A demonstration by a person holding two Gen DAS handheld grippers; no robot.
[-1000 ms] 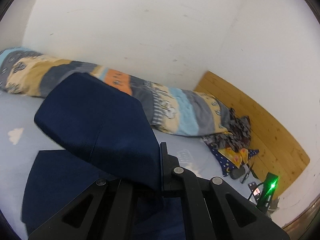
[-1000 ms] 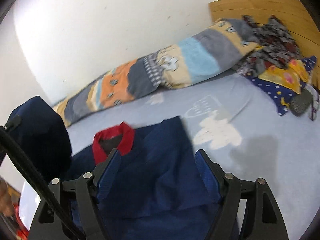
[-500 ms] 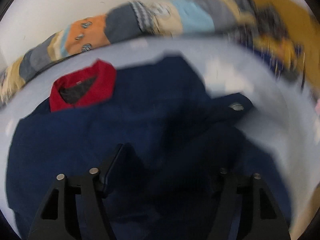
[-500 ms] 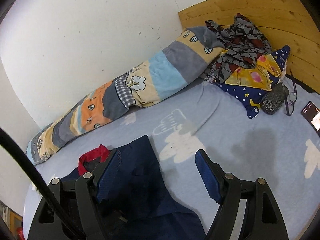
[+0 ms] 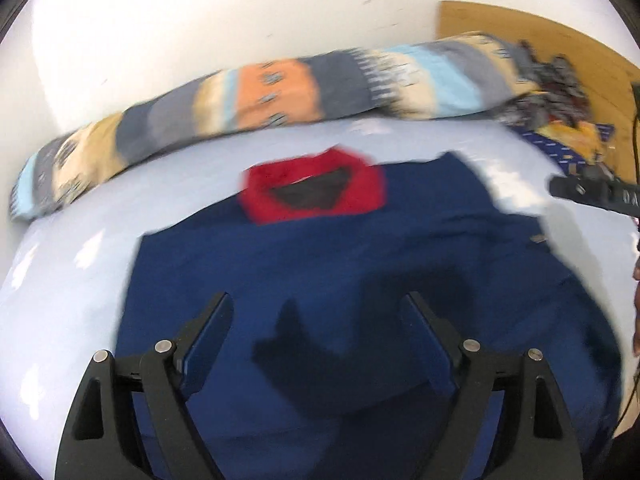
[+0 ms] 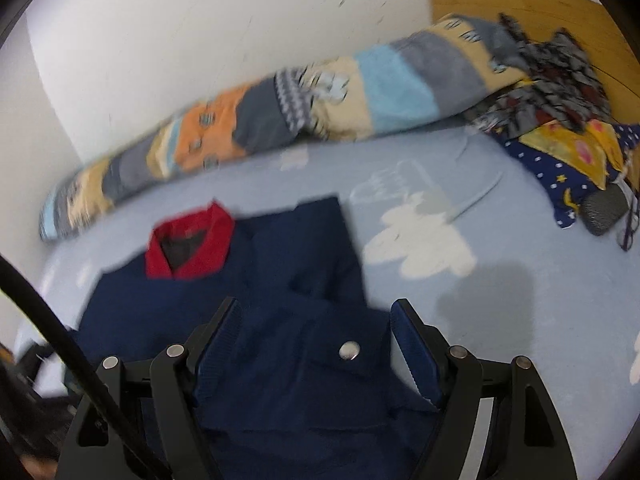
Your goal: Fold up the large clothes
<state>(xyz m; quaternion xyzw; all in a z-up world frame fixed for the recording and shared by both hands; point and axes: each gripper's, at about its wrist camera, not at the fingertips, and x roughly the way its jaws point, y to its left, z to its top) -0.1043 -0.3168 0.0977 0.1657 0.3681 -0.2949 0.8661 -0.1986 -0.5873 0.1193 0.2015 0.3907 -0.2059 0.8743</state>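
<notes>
A navy blue garment (image 5: 360, 264) with a red collar (image 5: 316, 192) lies flat on the pale blue bed sheet (image 5: 60, 280). My left gripper (image 5: 318, 312) is open and empty just above the garment's middle. In the right wrist view the same garment (image 6: 280, 280) shows its red collar (image 6: 192, 248) at the left and a snap-buttoned cuff (image 6: 348, 350) folded onto it. My right gripper (image 6: 316, 320) is open and empty over that cuff. Both views are motion-blurred.
A long patchwork bolster (image 6: 280, 108) lies along the white wall behind the garment. A heap of patterned clothes and a starry pillow (image 6: 560, 120) sits at the right by the wooden headboard (image 6: 540, 12). A black cable (image 6: 52, 320) crosses the right view's left side.
My left gripper let go of the navy sleeve it held up and opened; it now looks down on the flat garment. My right gripper swung back over the garment's folded cuff.
</notes>
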